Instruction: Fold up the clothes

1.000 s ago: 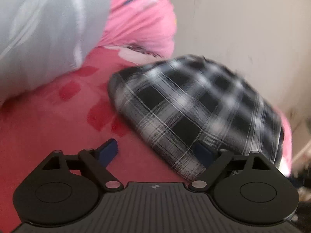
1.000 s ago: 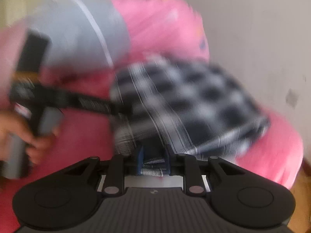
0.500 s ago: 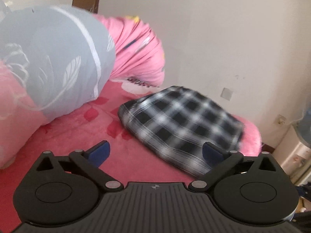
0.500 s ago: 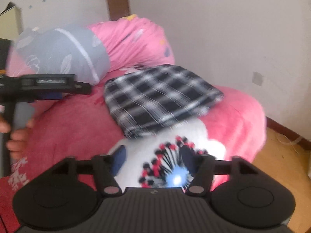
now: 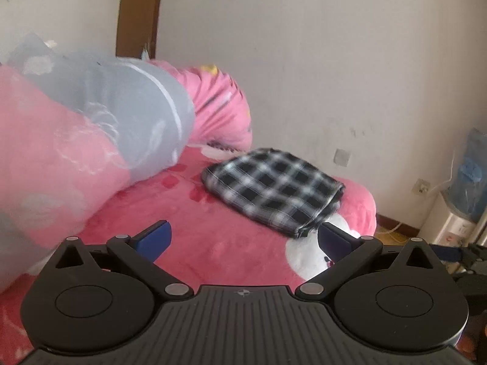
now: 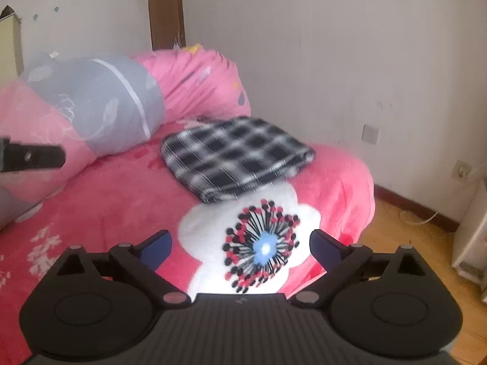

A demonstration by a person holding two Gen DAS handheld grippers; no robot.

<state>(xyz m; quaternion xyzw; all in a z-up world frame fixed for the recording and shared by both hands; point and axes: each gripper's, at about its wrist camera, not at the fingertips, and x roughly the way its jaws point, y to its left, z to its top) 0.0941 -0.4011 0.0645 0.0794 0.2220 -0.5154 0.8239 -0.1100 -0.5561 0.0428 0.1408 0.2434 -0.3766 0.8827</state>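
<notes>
One checked shirt (image 6: 237, 158) lies folded into a flat packet on the pink bed (image 6: 115, 206), at twelve o'clock from both grippers. Left gripper (image 5: 243, 238) and right gripper (image 6: 240, 245) hover apart from it, fingers wide, holding nothing; the fold looks complete.

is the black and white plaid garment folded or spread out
Folded: the black and white plaid garment lies as a compact rectangle on the pink bed cover, layered edges visible at its near corner.
</notes>
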